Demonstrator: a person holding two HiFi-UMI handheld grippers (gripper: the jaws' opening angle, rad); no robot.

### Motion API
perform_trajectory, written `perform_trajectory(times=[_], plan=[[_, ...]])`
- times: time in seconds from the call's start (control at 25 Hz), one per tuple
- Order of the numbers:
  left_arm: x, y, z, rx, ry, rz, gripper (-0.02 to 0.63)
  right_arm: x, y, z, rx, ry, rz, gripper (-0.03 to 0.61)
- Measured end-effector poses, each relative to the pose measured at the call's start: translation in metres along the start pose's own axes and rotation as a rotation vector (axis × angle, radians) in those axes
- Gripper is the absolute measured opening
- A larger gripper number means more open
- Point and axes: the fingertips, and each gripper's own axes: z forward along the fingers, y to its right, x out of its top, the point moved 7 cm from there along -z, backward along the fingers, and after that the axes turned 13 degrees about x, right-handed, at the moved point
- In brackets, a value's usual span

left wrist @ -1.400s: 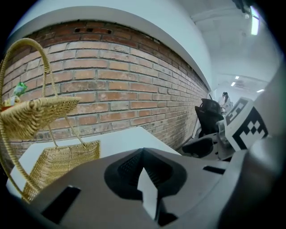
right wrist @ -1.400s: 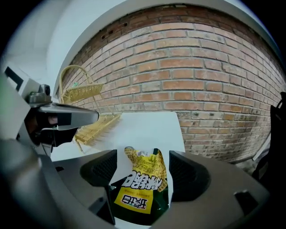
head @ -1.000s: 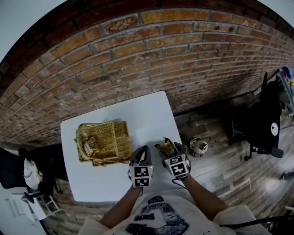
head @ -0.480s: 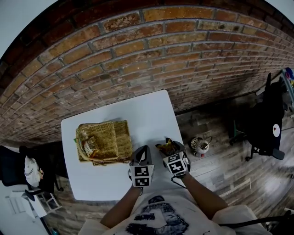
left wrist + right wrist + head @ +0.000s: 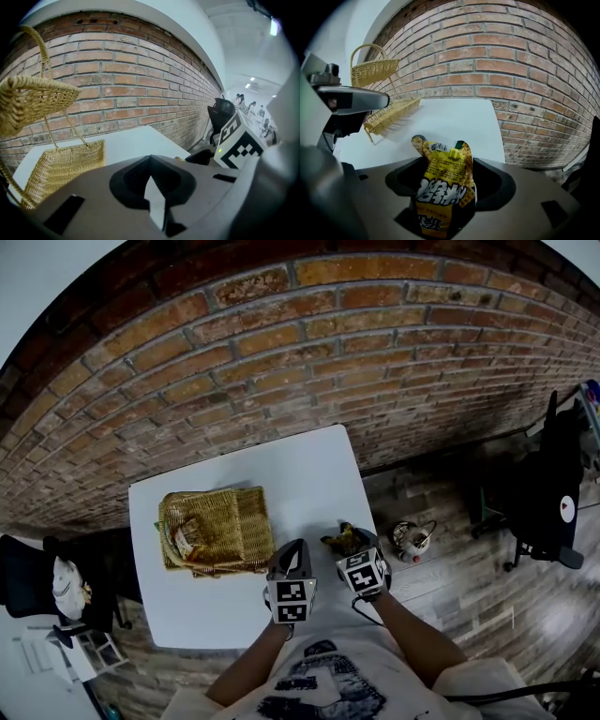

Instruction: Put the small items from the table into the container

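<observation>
The left tongs [image 5: 291,557] are fully closed with nothing between them [image 5: 153,190] and are held over the near edge of the white tabletop [image 5: 300,470]. A yellow snack packet [image 5: 443,180] is gripped upright by the right tongs [image 5: 445,187], whose jaws are spread wide around it. In the head view, the packet [image 5: 341,539] is seen above the tabletop's near right corner, at about 1 o'clock from the left tongs. The wicker basket [image 5: 246,526] is set on the tabletop's left half, at roughly 10 o'clock from both tongs [image 5: 349,546], with its handle raised [image 5: 370,54]. A brick wall [image 5: 309,343] is seen behind the tabletop.
</observation>
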Motion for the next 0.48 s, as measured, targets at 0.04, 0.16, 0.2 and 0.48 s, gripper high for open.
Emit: perform_trajectory(times=[0.04, 0.16, 0.2, 0.48], plan=[[0.000, -0.001, 0.000, 0.001, -0.001, 0.000, 0.048, 0.000, 0.000, 0.001, 0.002, 0.002, -0.004, 0.341], [-0.001, -0.002, -0.001, 0.004, -0.002, -0.003, 0.048, 0.001, -0.001, -0.001, 0.010, 0.000, -0.023, 0.325], [0.000, -0.002, -0.001, 0.004, -0.002, -0.003, 0.048, 0.002, -0.003, -0.002, 0.012, -0.003, -0.038, 0.311], [0.000, -0.003, -0.004, 0.005, 0.003, -0.002, 0.048, 0.003, -0.010, -0.004, -0.005, -0.013, -0.105, 0.204]])
